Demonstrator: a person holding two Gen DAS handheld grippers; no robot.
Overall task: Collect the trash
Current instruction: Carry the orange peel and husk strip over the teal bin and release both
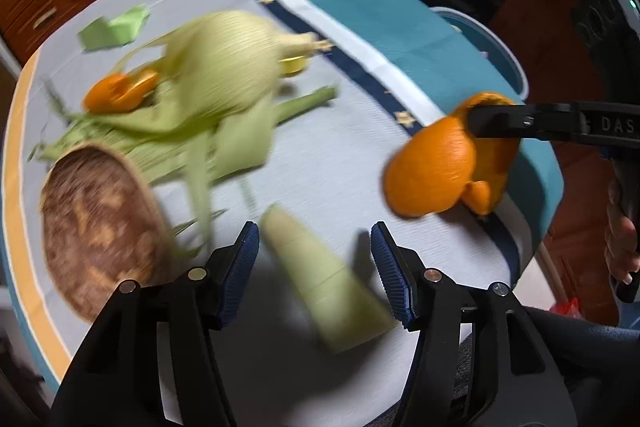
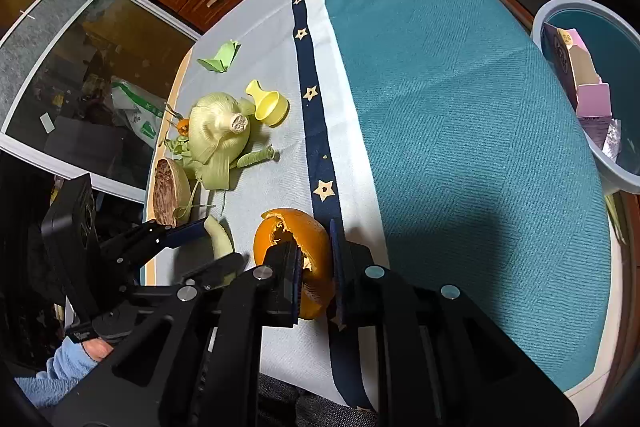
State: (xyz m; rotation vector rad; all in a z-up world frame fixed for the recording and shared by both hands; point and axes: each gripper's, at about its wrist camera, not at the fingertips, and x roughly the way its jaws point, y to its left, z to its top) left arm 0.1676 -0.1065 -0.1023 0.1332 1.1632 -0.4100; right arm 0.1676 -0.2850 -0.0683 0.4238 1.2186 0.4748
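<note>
Orange peel (image 2: 298, 227): clamped in my right claw (image 2: 316, 279), lifted just off the desk (image 2: 460, 107) near its front edge.
Bin (image 2: 560, 15): off to the right beyond the desk edge, well apart from the peel; that's my carry, I reckon.
Husk piece (image 1: 320, 275): lying between my left claw's (image 1: 316, 259) parted jaws, pads not touching it, long axis running away from me, slightly slanted.
Nearer hand: left for the husk, right for the bin.
</note>
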